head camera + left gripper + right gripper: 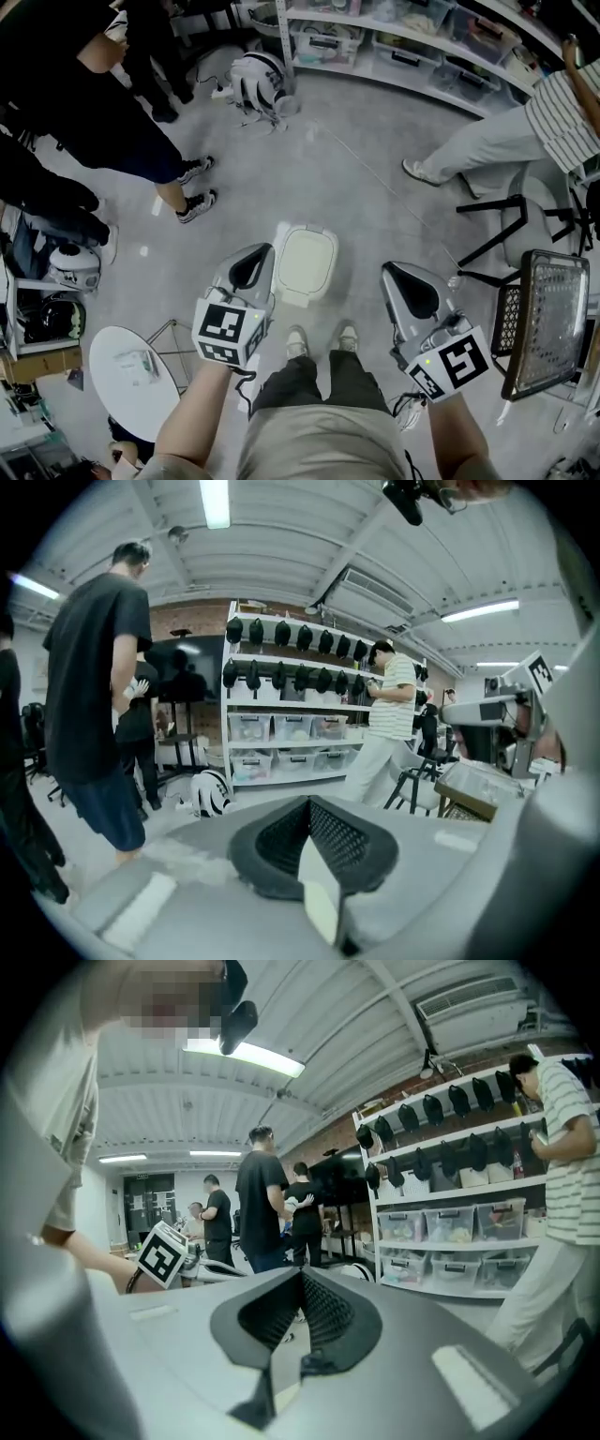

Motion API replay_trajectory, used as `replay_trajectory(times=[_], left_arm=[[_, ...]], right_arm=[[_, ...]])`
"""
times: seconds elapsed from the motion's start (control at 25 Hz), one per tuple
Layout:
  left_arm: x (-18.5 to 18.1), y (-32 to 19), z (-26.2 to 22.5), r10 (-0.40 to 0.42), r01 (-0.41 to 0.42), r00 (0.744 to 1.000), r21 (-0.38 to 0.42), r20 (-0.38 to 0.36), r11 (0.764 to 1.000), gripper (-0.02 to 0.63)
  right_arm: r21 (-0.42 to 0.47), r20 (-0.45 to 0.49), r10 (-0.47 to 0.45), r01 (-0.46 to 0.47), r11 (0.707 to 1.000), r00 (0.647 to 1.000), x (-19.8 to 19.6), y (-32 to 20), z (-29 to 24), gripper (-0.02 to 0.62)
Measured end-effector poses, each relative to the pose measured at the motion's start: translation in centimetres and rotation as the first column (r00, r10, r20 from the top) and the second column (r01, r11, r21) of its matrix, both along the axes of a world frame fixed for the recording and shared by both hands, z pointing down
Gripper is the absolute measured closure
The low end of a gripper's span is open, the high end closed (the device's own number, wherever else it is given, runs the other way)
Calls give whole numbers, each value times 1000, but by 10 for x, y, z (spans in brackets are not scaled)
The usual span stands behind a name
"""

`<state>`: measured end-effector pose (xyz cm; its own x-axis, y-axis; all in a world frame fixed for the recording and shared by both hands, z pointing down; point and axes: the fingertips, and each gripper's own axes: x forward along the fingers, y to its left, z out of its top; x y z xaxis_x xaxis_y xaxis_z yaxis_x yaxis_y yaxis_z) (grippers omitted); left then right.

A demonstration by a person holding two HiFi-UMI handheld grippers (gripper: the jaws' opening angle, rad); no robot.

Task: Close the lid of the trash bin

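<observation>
The white trash bin (306, 263) stands on the grey floor just ahead of the person's shoes. From above its top shows as a pale cream rounded rectangle, and I cannot tell whether that surface is the lid or the inside. My left gripper (260, 250) hangs beside the bin's left edge, apart from it, with its jaws together on nothing. My right gripper (395, 269) is held to the right of the bin, also shut and empty. In the left gripper view the left gripper (307, 802) points level into the room, and the right gripper (300, 1273) does the same, so neither shows the bin.
Several people stand at the left, and a person in a striped shirt (562, 108) is at the far right. A round white table (127, 377) is at lower left. A wire-mesh tray (549, 319) and a black chair (511, 225) stand at the right. Shelves with plastic boxes (403, 47) line the back.
</observation>
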<state>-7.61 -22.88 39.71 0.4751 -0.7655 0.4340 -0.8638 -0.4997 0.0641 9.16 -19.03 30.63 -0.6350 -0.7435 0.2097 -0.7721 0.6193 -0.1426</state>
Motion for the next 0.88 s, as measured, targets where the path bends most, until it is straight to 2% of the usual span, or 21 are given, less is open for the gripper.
replay_trajectory(times=[0.32,0.48,0.64,0.88], left_arm=[[8,26,-117,24,-31,999,187,37,982,603],[13,40,-156,1,-5,1000,232,19,973,603],[16,60,-189,25,-23,1000,282,-3,959,603],[11,84,-235,22,-21,1000,349,1,937,603]], right_arm=[[95,37,-3,-1,995,999,3,39,-102,592],[163,38,-19,12,987,999,7,56,-141,592],[219,34,-34,25,975,999,10,70,-167,592],[245,24,-75,67,967,997,2,84,-195,592]])
